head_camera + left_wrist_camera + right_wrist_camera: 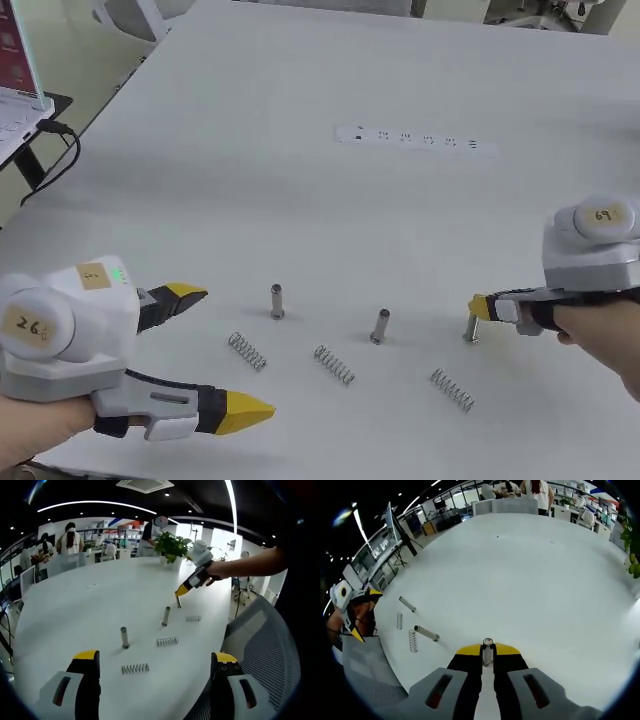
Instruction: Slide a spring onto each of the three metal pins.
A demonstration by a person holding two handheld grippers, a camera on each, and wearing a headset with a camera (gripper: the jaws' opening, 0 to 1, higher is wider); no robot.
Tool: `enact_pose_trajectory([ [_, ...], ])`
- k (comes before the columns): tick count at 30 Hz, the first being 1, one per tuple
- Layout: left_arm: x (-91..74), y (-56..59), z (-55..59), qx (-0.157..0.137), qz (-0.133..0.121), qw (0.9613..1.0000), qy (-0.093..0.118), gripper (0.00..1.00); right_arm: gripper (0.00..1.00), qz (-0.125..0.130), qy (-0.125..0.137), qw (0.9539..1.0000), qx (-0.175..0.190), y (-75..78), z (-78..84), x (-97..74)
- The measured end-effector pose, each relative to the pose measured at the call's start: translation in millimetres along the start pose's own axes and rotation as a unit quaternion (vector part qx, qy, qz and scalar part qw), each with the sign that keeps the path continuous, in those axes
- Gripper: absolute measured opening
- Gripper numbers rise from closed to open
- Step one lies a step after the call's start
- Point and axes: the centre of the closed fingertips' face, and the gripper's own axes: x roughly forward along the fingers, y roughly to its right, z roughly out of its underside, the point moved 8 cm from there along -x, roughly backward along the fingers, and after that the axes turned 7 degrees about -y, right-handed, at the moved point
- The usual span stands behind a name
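The left gripper [215, 352] is held at the near left of the table [300, 210]. Its yellow-tipped jaws are spread wide and nothing is held between them. They are kept just above the surface and are pointed toward the row of parts.

Three pins are stood upright in a row across the near part of the table: the left pin [277, 301], the middle pin [379, 325] and the right pin [470, 330]. Three springs are laid flat on the table, each a little nearer the person than a pin and apart from it: the left spring [247, 351], the middle spring [334, 364] and the right spring [452, 389].

The right gripper [482, 308] is brought in from the right, gripped by a hand [600, 335]. Its jaws are drawn narrow around the upper part of the right pin. In the right gripper view the pin's rounded head is seen pinched between the two yellow tips, with almost no gap left. The pin's foot appears to be on the table, though contact cannot be told for certain.

A white power strip [415, 139] is laid well beyond the pins. A laptop [15, 70] with a dark cable [62, 150] is placed off the table's far left edge. In the left gripper view a potted plant [172, 546] is seen at the table's far end.
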Motion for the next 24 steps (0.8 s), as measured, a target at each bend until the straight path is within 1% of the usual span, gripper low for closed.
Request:
enact_pose_trajectory([
  [5, -0.4, 0.3, 0.1, 0.0, -0.002, 1.0, 0.0, 0.88, 0.04, 0.003, 0.008, 1.0, -0.004, 0.6, 1.0, -0.6],
  [8, 0.0, 0.8, -0.2, 0.0, -0.001, 1.0, 0.0, 0.88, 0.05, 0.006, 0.014, 0.9998, -0.013, 0.5, 1.5, -0.6],
  [12, 0.5, 1.0, -0.4, 0.001, 0.0, 1.0, 0.0, 0.88, 0.05, 0.007, 0.017, 0.9997, -0.017, 0.2, 2.3, -1.2],
  [16, 0.1, 0.6, -1.0, 0.0, -0.001, 1.0, 0.003, 0.88, 0.05, 0.01, 0.023, 0.9992, -0.031, -1.6, 4.5, -2.0],
  [19, -0.1, 0.1, -0.6, -0.001, -0.002, 1.0, 0.004, 0.88, 0.05, 0.007, 0.026, 0.999, -0.037, -3.3, 6.6, -2.1],
  [21, -0.5, -0.4, 0.4, -0.001, -0.003, 1.0, 0.003, 0.88, 0.05, 0.013, 0.029, 0.9983, -0.048, -4.0, 8.8, -2.3],
  [24, -1.0, -1.3, 1.0, -0.007, -0.004, 0.9999, 0.007, 0.88, 0.05, 0.013, 0.034, 0.9979, -0.054, -3.1, 8.9, -1.2],
])
